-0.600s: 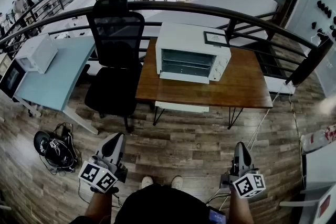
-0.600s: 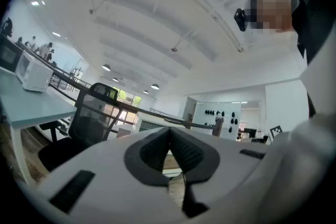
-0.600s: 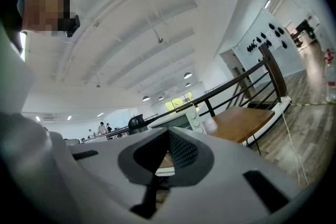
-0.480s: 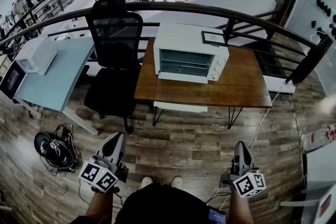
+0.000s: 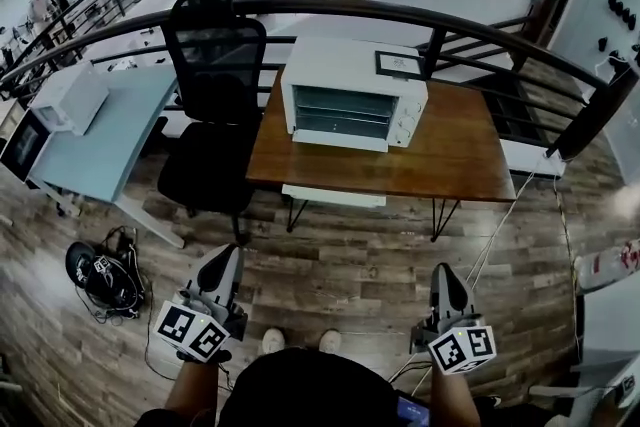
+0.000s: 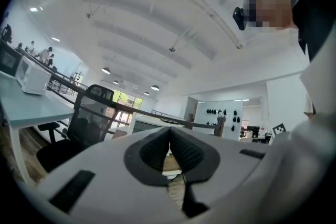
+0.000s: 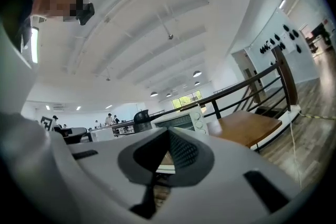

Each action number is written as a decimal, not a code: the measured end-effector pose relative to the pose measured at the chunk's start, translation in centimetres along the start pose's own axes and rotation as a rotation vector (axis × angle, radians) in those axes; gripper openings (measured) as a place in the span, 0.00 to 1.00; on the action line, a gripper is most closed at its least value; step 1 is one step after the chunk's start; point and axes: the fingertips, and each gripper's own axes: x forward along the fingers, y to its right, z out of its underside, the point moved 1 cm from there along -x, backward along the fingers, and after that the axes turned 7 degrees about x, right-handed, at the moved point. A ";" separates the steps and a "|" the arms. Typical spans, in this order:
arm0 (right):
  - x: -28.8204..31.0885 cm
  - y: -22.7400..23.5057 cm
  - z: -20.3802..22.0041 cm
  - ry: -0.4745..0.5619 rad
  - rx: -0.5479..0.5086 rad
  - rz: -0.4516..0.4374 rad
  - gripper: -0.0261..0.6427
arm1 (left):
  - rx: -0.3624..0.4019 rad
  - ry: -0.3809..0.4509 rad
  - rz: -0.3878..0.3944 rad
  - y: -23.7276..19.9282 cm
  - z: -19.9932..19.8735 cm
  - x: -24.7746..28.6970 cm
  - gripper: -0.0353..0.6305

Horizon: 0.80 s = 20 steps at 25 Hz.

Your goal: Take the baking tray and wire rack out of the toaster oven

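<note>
So the toaster oven (image 5: 352,95) is sitting on the far left part of a wooden table (image 5: 455,160), right up against the dark railing (image 5: 480,25). It's a white box with a wide glass door (image 5: 346,111) that takes up most of the front, and that door is shut. Behind the glass it's dark with a few faint level lines running across. Honestly can't tell baking tray from wire rack from here, whatever is in there is inside behind the closed door. There's a column of knobs (image 5: 405,120) on the right end of the front, and a flat dark-framed thing (image 5: 398,65) lying on the top near the right back corner.

The person is standing well back from the table, with floorboards in between. Left gripper (image 5: 228,257) and right gripper (image 5: 445,277) are both held low and level out in front, pointed toward the table, nowhere near the oven. In the left gripper view the jaws (image 6: 169,134) are pressed together with nothing between the pads, and it's the same story for the right one (image 7: 168,139): pads meeting, nothing pinched.

Other stuff around: a black mesh office chair (image 5: 215,65) just left of the table, a pale blue desk (image 5: 100,140) further left with a white appliance (image 5: 68,100) on it, and a tangle of black gear (image 5: 100,277) on the floor.
</note>
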 end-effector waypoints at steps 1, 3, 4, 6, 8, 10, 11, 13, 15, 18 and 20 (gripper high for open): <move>0.0 0.0 -0.1 0.005 -0.009 -0.007 0.03 | 0.002 0.002 -0.002 0.4 0.0 0.1 0.07; -0.1 -0.1 -0.6 0.022 -0.027 -0.023 0.04 | 0.009 0.004 -0.014 1.2 0.2 0.2 0.07; -0.2 -0.1 -0.9 0.032 -0.039 -0.033 0.04 | 0.017 0.002 -0.022 1.5 0.2 0.2 0.07; -0.5 -0.4 -1.5 0.052 -0.067 -0.057 0.08 | 0.040 -0.003 -0.035 2.3 0.2 0.2 0.07; -0.8 -0.7 -2.0 0.068 -0.091 -0.081 0.18 | 0.051 0.000 -0.040 3.1 -0.1 0.2 0.08; -1.1 -0.7 -2.4 0.078 -0.092 -0.100 0.27 | 0.052 0.001 -0.040 3.8 -0.2 0.3 0.16; -1.1 -0.7 -2.4 0.081 -0.082 -0.107 0.30 | 0.052 -0.004 -0.037 4.1 -0.1 0.4 0.28; -1.2 -0.6 -2.5 0.088 -0.058 -0.115 0.35 | 0.058 -0.018 -0.025 4.7 0.2 0.6 0.37; -1.2 -0.8 -2.5 0.094 -0.048 -0.116 0.38 | 0.064 -0.025 -0.018 5.0 0.4 0.7 0.45; -0.7 -1.3 -2.1 0.077 -0.055 -0.126 0.42 | 0.061 -0.015 -0.038 4.6 0.3 0.7 0.49; -0.2 -1.5 -1.7 0.058 -0.064 -0.131 0.42 | 0.041 -0.016 -0.038 4.2 0.5 0.9 0.49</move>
